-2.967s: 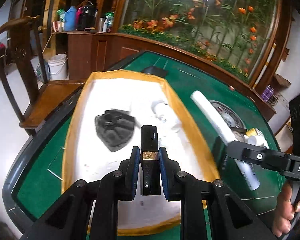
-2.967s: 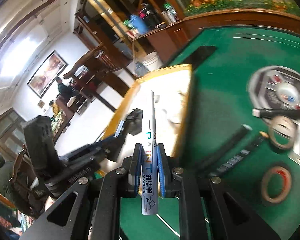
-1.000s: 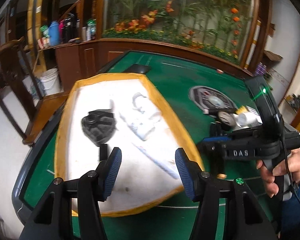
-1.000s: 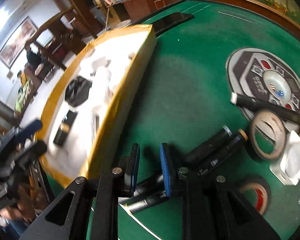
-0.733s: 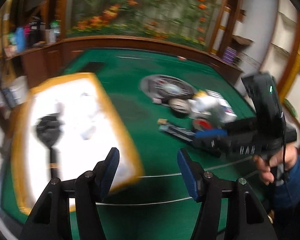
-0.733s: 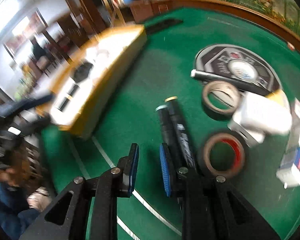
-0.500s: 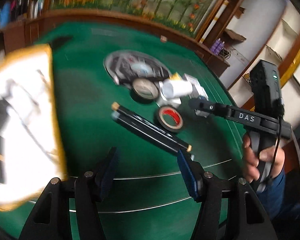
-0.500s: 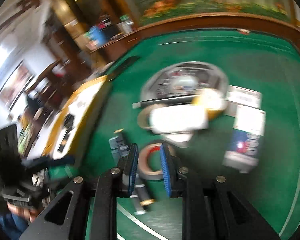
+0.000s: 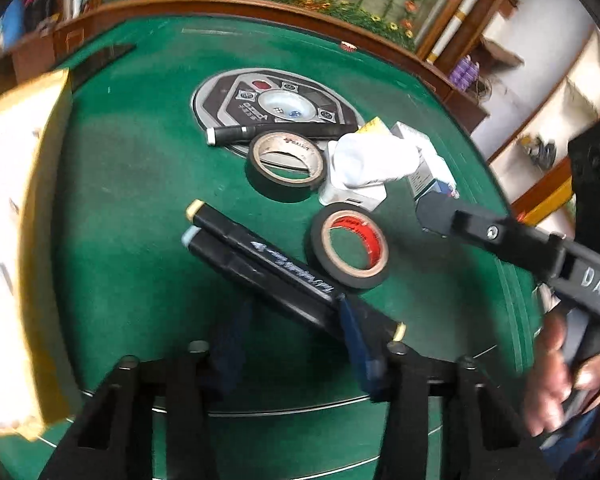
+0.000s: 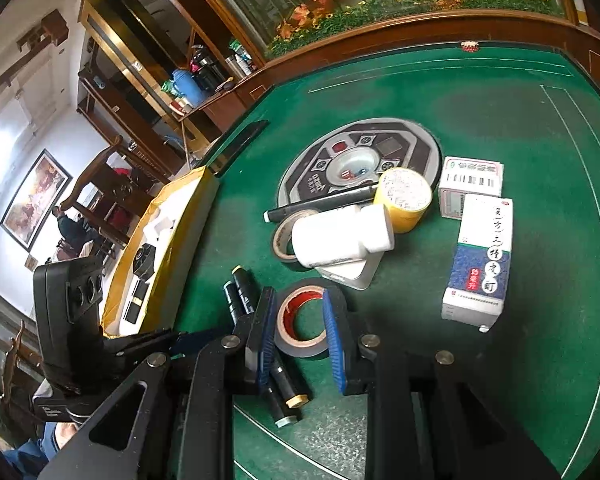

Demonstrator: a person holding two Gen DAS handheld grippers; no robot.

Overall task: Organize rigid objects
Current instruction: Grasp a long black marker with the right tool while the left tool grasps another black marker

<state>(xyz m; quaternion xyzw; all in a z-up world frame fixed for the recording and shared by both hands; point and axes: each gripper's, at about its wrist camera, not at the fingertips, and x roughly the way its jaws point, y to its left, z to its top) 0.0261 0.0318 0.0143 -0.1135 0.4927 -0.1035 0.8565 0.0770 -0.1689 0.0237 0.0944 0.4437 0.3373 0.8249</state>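
Green felt: table, white lines near its front edge.
Left gripper: jaws closing, blurred by motion; the near ends of the two black markers lie between the pads; contact cannot be told; pads not yet pressed.
Markers: side by side, touching, diagonal on the felt; near ends partly hidden by the right-hand pad in the left view; in the right view their middle is hidden behind the right gripper's finger.
Right gripper: jaws narrow, nothing between the pads; in its own view they frame the red-cored tape roll, which lies flat on the felt beyond them; no contact seen. In the left view only one finger and the body show; a hand holds the handle, blurred.
Tape roll, red core: just beside the markers.
White bottle: on its side atop a white block, overlapping the tan-cored tape roll.
Boxes: two, right of the bottle; print too small to read.
Yellow tape: behind the bottle.
Black pen: across the round panel.
Tray: yellow-rimmed, at left, washed out and cut off in the left view; its contents are hard to make out.
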